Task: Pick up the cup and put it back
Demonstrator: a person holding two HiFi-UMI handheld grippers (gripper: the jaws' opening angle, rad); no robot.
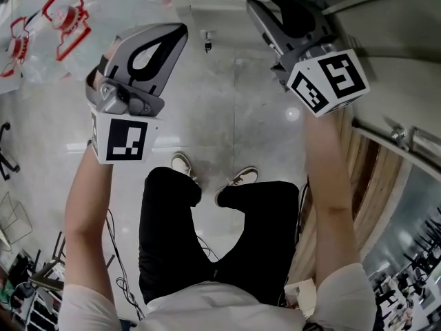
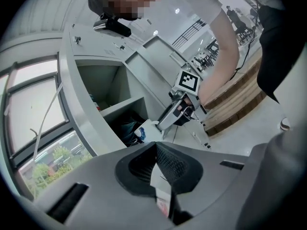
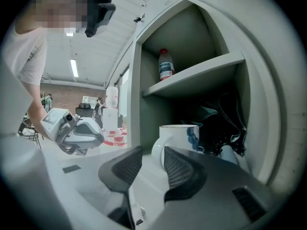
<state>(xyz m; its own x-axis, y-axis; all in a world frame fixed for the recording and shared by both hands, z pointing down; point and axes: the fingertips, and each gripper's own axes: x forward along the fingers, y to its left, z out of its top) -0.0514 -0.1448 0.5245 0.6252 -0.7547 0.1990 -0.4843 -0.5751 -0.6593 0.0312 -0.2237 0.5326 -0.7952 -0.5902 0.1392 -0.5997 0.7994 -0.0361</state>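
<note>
A white cup [image 3: 181,137] with a blue pattern stands upright in the lower compartment of a grey shelf unit [image 3: 196,73]. Its handle faces my right gripper [image 3: 152,152], which is open; the handle shows in the gap just beyond the fingertips, and the pads do not press on it. In the head view the right gripper [image 1: 258,4] reaches toward a white shape at the top edge. My left gripper [image 1: 180,32] hangs over the floor to the left, away from the cup, shut and empty; its pads meet at the tips [image 2: 156,146]. From there the right gripper [image 2: 178,113] is seen at the shelf.
A plastic bottle [image 3: 165,65] stands on the upper shelf. A dark crumpled bag [image 3: 218,121] fills the back of the lower compartment behind the cup. The person's legs and shoes [image 1: 238,179] are on the grey floor below. A wooden panel [image 1: 365,178] runs at the right.
</note>
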